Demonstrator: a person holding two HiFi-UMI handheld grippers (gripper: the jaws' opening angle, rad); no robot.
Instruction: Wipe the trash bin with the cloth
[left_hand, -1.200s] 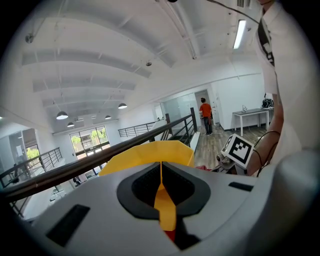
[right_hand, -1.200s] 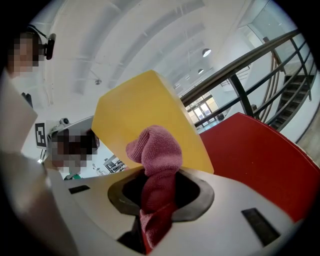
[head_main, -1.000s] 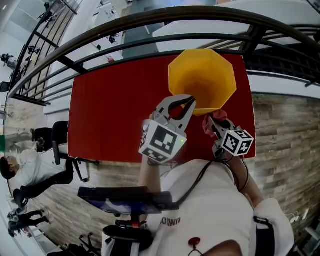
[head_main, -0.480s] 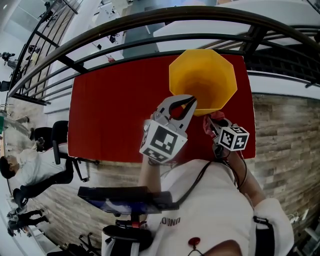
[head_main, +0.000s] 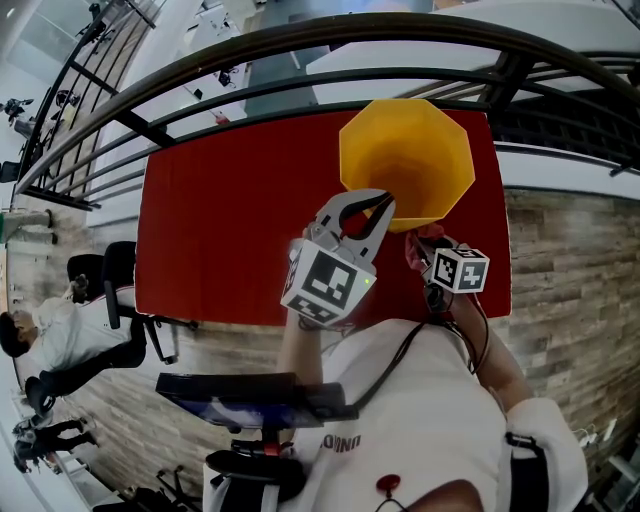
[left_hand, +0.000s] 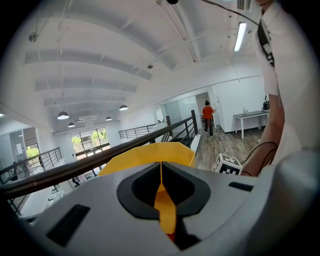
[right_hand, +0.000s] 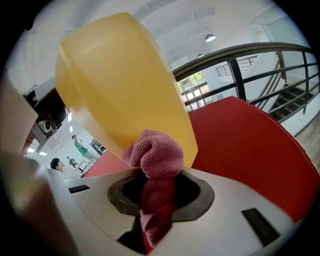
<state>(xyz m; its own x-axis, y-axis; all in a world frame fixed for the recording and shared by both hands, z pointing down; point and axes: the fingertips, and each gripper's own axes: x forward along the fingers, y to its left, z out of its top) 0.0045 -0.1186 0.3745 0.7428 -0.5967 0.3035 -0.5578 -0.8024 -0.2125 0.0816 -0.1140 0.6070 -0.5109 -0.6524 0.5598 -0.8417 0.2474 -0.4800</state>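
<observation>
Standing on a red table (head_main: 230, 230), one yellow trash bin (head_main: 405, 160) faces up with its mouth open. The mouth is eight-sided, and inside it only smooth, plain yellow walls narrowing towards the bottom can be seen. It looks like thin, slightly glossy plastic.

The left gripper (head_main: 365, 210) sits at the near rim of the bin. In the left gripper view its jaws (left_hand: 161, 170) are almost together, pinching the thin yellow wall, which runs as a narrow strip between the dark pads.

The right gripper (head_main: 428, 252) is low at the bin's near right side. Its jaws (right_hand: 152, 175) are closed on one pink cloth (right_hand: 155, 155), a soft, nubbly terry fabric bunched into a rounded wad. The wad sticks out past the jaw tips and lies against the bin's outer wall (right_hand: 120, 85) near its base.

Each of the two grippers carries one white marker cube (head_main: 458, 270) printed with black squares. A dark curved metal railing (head_main: 200, 70) runs beyond the far edge of the table.
</observation>
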